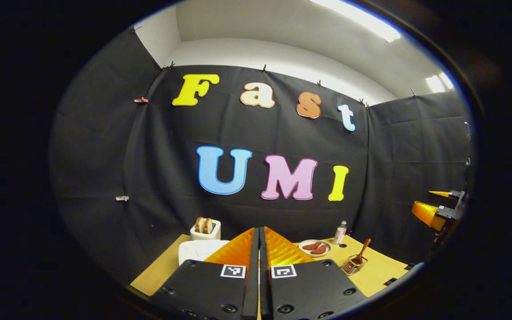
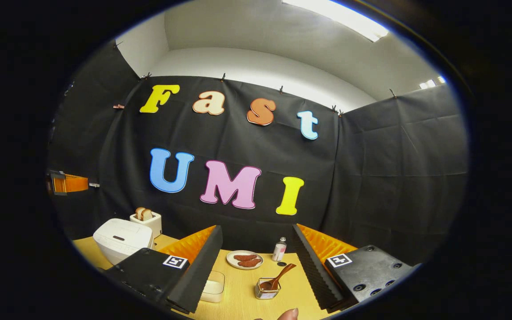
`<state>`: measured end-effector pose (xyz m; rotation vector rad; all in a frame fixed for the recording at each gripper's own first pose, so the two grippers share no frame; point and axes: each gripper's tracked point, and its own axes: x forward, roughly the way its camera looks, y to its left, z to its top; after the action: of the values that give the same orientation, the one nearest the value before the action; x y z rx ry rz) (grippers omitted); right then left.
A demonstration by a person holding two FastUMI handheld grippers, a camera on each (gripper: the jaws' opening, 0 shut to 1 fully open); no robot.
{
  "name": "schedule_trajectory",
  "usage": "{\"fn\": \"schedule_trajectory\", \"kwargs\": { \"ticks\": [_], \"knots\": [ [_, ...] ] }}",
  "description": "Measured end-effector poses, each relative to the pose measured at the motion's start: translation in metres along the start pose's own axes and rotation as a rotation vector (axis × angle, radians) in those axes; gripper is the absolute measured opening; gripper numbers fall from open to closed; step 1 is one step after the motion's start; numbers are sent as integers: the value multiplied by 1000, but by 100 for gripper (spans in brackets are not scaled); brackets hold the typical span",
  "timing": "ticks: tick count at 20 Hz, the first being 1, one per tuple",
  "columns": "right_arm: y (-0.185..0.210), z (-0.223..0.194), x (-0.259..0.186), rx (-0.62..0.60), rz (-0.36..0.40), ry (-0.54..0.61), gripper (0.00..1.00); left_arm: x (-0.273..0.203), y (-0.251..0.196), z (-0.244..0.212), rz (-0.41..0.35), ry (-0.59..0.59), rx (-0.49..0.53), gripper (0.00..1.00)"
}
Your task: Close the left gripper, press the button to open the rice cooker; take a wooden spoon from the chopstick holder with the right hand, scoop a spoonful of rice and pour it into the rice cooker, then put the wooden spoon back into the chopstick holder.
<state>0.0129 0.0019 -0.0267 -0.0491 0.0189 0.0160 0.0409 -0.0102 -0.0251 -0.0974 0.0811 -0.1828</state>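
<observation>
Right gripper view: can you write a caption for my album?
Open right gripper above a table with the closed rice cooker and a wooden spoon in its holder.

A white toaster (image 2: 147, 221) with two slices of bread (image 2: 143, 214) stood at lower left on the worktop (image 2: 242, 295). Near bottom centre sat a plate (image 2: 244, 260) of brown sausages (image 2: 246, 260), with a small bottle (image 2: 279, 249) just right of it.

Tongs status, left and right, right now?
Left tongs: closed, fingers together, nothing between them, above the table.
Right tongs: open, empty, wooden spoon untouched in its chopstick holder.
</observation>
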Motion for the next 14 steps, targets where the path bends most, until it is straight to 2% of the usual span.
{"fn": "schedule_trajectory", "kwargs": {
  "ticks": [5,8,11,14],
  "knots": [
    [-12,-6,-3,-29,-21,15,98,54,41,-77,-28,308,-143,6],
    [-24,-8,-8,-42,-50,26,98,78,68,-120,-63,497,-158,6],
    [-32,-13,-12,-41,-76,39,98,99,95,-144,-60,610,-187,6],
    [-38,-19,-18,-54,-98,56,98,114,97,-172,-80,708,-212,6]
  ]
}}
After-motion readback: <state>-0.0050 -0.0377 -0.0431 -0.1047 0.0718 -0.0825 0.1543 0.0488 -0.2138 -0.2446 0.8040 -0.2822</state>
